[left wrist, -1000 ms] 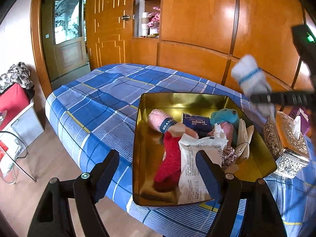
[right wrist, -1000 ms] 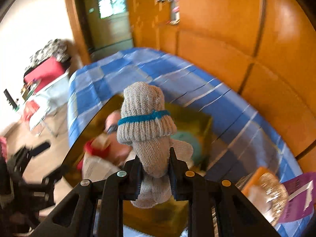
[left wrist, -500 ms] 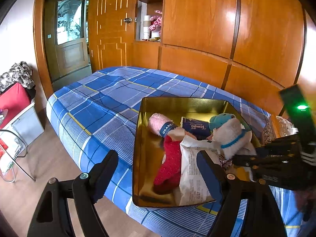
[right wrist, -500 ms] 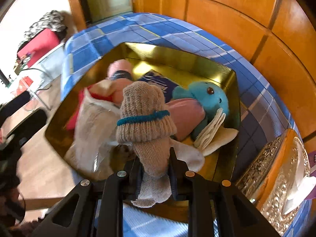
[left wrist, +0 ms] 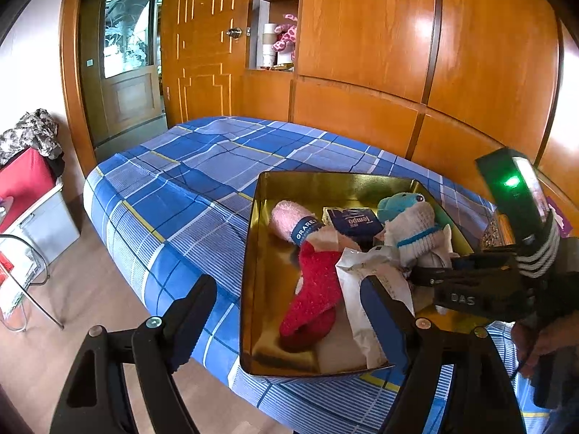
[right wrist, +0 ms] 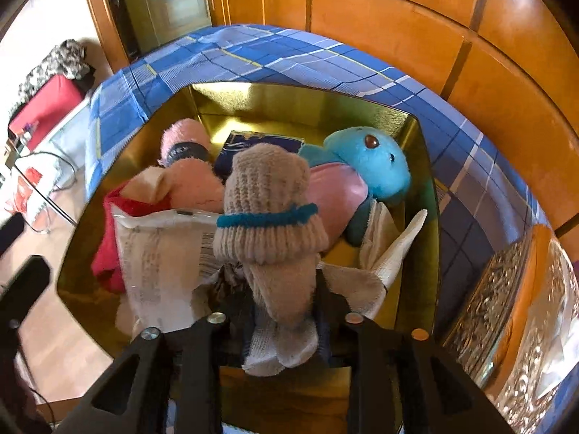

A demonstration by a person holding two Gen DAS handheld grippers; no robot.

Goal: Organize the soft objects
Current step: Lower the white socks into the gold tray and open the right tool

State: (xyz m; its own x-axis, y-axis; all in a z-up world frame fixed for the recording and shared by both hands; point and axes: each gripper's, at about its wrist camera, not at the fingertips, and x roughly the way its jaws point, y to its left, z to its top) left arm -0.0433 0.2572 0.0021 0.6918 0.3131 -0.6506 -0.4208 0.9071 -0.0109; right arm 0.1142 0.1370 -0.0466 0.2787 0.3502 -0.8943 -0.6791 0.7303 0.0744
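Here the right claw (right wrist: 284, 298) is clamped on a rolled beige knit sock with a teal stripe (right wrist: 269, 213), holding it low inside the gold metal tin (left wrist: 260, 249), above a white printed plastic packet (right wrist: 159, 253) and beside a blue plush toy (right wrist: 369, 162). A red fuzzy sock (left wrist: 315, 300) lies in the tin too. The left claw (left wrist: 289, 322) hangs with fingers apart over the tin's near edge on the blue plaid bed (left wrist: 188, 188).

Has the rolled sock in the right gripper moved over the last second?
Yes. The rolled sock, clamped in the right gripper, has dropped from high against the wooden wall into the gold tin, beside the blue plush toy.
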